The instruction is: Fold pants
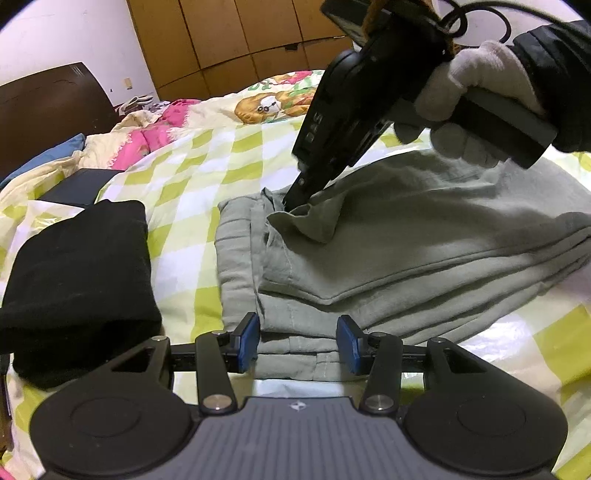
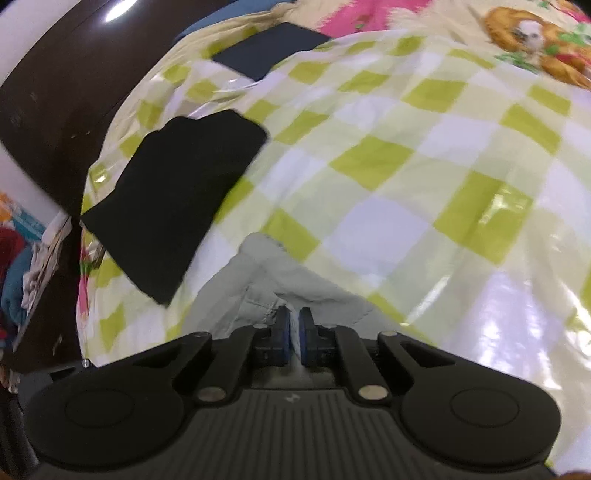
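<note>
The right gripper (image 2: 294,334), angled steeply downward in a gloved hand (image 1: 476,99), is clamped on a raised corner of the grey-green pants (image 1: 406,236). The left gripper (image 1: 299,341) is held wide apart, level over their near edge. A folded black garment (image 1: 77,266) is seen leftward on the checked bedspread (image 1: 184,236).

We see warm, fairly bright indoor light from above. Glare shines on the glossy checked bed cover (image 2: 509,295), and a lamp reflects in the dark headboard (image 2: 114,13). The right wrist view is motion-blurred; the left is sharper. Both bend strongly and darken toward the corners.
</note>
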A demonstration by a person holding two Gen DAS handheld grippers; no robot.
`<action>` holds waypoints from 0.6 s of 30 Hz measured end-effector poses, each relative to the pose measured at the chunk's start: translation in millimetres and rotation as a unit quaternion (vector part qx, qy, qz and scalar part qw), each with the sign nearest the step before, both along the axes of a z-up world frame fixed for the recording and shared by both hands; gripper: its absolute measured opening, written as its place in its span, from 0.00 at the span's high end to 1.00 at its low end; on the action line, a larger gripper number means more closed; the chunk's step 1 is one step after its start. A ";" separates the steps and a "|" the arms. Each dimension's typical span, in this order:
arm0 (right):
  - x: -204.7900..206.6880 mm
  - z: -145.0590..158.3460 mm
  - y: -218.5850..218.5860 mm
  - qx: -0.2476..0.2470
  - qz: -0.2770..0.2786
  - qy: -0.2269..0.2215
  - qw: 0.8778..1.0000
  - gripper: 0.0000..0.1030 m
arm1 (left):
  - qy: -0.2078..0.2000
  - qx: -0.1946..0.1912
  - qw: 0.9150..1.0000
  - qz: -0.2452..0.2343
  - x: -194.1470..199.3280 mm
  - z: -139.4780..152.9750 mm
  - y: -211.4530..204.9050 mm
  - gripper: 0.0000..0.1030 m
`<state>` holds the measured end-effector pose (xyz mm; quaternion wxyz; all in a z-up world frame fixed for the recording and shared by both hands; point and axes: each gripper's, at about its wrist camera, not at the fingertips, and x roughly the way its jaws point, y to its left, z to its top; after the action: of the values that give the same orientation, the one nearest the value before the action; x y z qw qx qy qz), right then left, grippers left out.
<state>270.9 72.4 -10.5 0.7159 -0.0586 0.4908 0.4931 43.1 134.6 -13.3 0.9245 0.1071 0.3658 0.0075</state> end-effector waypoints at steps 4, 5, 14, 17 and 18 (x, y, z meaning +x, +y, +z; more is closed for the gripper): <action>-17.9 11.2 21.1 -0.038 0.033 -0.093 0.994 0.89 | 0.001 0.022 1.000 -0.002 -5.1 2.6 -5.1 0.42; -20.6 14.7 23.3 -0.036 0.032 -0.104 0.993 0.89 | 0.001 0.027 1.000 -0.003 -7.2 3.9 -6.2 0.42; -27.1 53.6 -9.7 0.047 -0.056 -0.141 0.987 0.56 | -0.035 0.050 0.998 -0.012 -20.3 33.8 -15.7 0.41; -47.8 56.9 -38.0 0.038 -0.067 -0.139 0.987 0.57 | -0.044 0.049 0.997 -0.045 -10.7 34.7 -22.1 0.38; -53.0 56.0 -51.1 0.035 -0.083 -0.129 0.988 0.57 | -0.044 0.046 0.996 -0.058 -5.4 32.9 -24.4 0.38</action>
<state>217.9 21.4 45.5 0.8133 -0.0556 0.3800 0.4370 37.7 110.2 19.5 0.9326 0.1704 0.3173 -0.0247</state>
